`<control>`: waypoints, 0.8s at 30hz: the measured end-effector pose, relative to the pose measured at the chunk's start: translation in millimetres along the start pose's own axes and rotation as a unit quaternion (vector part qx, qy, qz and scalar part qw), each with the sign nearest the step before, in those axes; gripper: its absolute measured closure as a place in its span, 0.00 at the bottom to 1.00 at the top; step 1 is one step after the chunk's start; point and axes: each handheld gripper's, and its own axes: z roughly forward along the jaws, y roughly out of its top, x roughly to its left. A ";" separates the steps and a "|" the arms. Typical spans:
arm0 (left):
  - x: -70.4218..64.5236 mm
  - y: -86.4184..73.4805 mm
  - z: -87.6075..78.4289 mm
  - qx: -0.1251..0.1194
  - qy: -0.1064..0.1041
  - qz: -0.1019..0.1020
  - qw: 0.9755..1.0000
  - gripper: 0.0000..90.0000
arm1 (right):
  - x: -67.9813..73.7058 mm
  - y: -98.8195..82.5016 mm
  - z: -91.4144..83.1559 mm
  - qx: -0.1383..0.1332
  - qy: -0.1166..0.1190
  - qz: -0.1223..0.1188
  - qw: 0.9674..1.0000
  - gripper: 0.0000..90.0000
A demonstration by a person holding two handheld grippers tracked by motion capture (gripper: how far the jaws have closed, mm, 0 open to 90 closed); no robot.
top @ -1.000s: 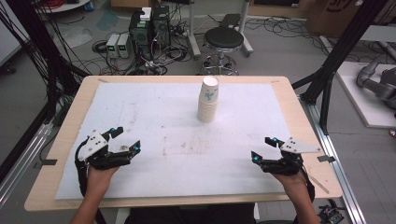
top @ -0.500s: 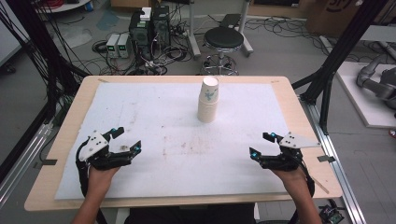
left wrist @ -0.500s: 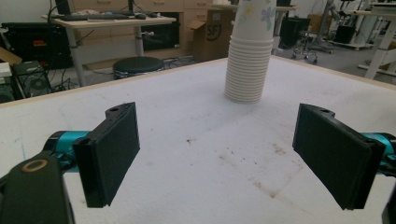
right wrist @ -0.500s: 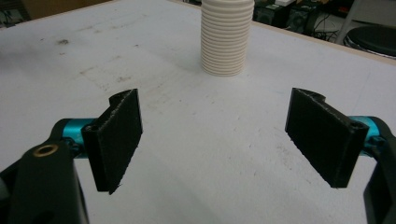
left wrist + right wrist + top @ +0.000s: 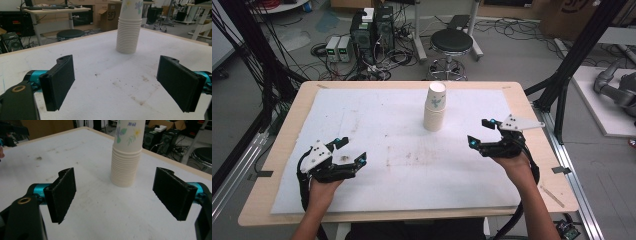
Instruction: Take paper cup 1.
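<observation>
Only "SF" reads clearly — printed on a cardboard box (image 5: 109, 15) — nothing else legible.

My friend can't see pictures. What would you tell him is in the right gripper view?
A tall stack of paper cups stands upright on a stained white table cover, straight ahead between the right tool's two open black jaws. The top cup has flower prints.

The stack of cups (image 5: 435, 107) at 12 o'clock looks like smooth, matt paper with little printed flowers. The table (image 5: 292, 117) has a pale wood edge, and its white cover (image 5: 377, 115) looks soft, matt and stained. The right gripper (image 5: 482, 133) at 3 o'clock has rough, matt black pads (image 5: 62, 195) and shiny blue metal behind them.
</observation>
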 end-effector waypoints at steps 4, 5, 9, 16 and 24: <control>-0.2 -0.8 1.0 0.002 -0.003 -0.001 1.000 0.16 | -2.7 14.6 9.9 0.005 0.008 -0.001 1.000 0.21; -0.3 -0.7 1.0 0.002 -0.003 0.000 1.000 0.16 | -3.5 18.9 13.2 0.007 0.009 -0.004 1.000 0.21; 0.1 -0.7 1.3 0.001 -0.003 0.000 1.000 0.16 | -5.6 34.5 25.4 0.018 0.015 -0.012 1.000 0.21; -0.2 -0.6 3.2 0.003 -0.006 0.000 1.000 0.17 | -16.3 65.3 52.5 0.037 0.020 -0.013 0.999 0.21; 0.0 -1.2 4.2 0.004 -0.008 -0.005 1.000 0.17 | -26.9 82.7 78.0 0.052 0.013 -0.004 0.999 0.21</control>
